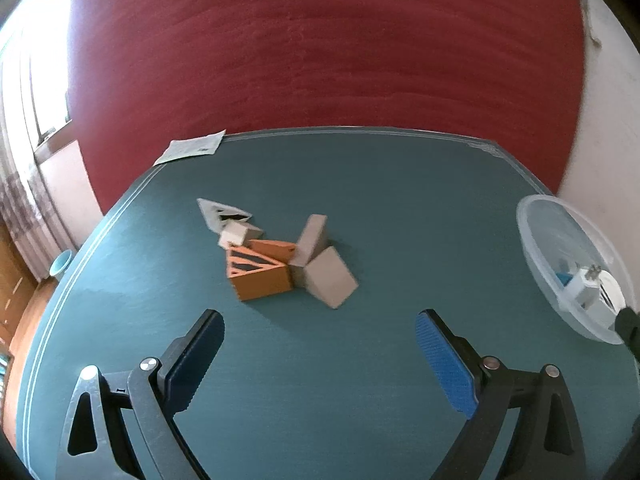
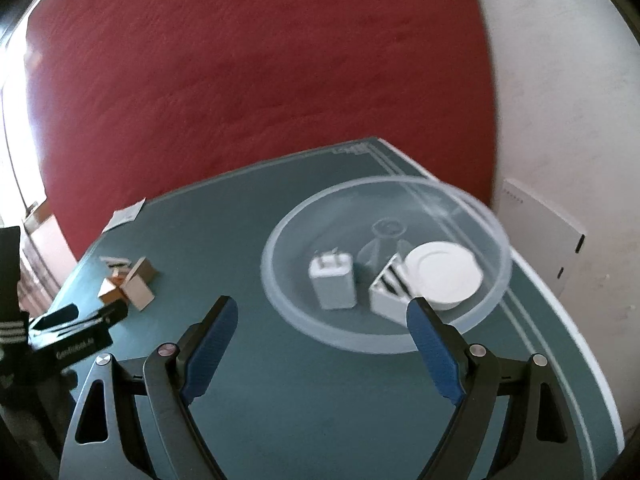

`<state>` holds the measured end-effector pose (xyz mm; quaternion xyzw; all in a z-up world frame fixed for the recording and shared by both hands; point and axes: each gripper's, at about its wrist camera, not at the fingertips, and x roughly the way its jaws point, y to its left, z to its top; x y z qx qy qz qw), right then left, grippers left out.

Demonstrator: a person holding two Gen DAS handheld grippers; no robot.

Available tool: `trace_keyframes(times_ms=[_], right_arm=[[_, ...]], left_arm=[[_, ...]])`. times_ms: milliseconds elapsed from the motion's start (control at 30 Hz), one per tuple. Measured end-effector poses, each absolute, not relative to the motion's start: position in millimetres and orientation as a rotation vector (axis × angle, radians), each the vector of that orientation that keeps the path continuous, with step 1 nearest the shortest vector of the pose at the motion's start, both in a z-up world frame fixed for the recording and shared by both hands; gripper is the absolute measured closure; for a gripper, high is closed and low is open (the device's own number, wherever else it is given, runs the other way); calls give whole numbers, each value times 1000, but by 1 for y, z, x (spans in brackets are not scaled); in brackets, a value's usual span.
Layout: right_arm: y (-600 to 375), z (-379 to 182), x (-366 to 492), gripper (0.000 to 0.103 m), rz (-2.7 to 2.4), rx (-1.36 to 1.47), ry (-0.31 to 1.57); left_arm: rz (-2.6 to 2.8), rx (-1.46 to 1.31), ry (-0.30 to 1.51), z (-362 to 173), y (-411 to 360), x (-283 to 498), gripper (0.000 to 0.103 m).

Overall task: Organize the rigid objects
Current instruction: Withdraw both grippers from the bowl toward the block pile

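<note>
Both claws hang wide open and empty: the left claw (image 1: 320,344) faces the heap of blocks (image 1: 280,258) lying mid-counter, the right claw (image 2: 322,330) sits at the near rim of the clear bowl (image 2: 280,300), where a white charger (image 2: 332,284), a striped wedge (image 2: 390,294) and a white disc (image 2: 444,276) already lie. The blocks lean on one another, so I'd guess a careless pinch on the orange wedge (image 1: 262,276) could topple the grey ones (image 1: 330,280) or scatter them; the light bowl might skid if nudged. The counter (image 1: 360,184) is teal with pale border lines, a paper slip (image 1: 192,148) at its far corner. Behind it stands a red wall, with a bright window to the left.
</note>
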<state>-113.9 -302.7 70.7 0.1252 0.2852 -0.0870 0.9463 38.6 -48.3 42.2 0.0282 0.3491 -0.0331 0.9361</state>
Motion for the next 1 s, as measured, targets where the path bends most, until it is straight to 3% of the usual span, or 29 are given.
trace_keyframes(times_ms=[1000], right_arm=[[-255, 49, -100, 16, -48, 241, 668]], left_arm=[[55, 16, 774, 31, 9, 74, 5]])
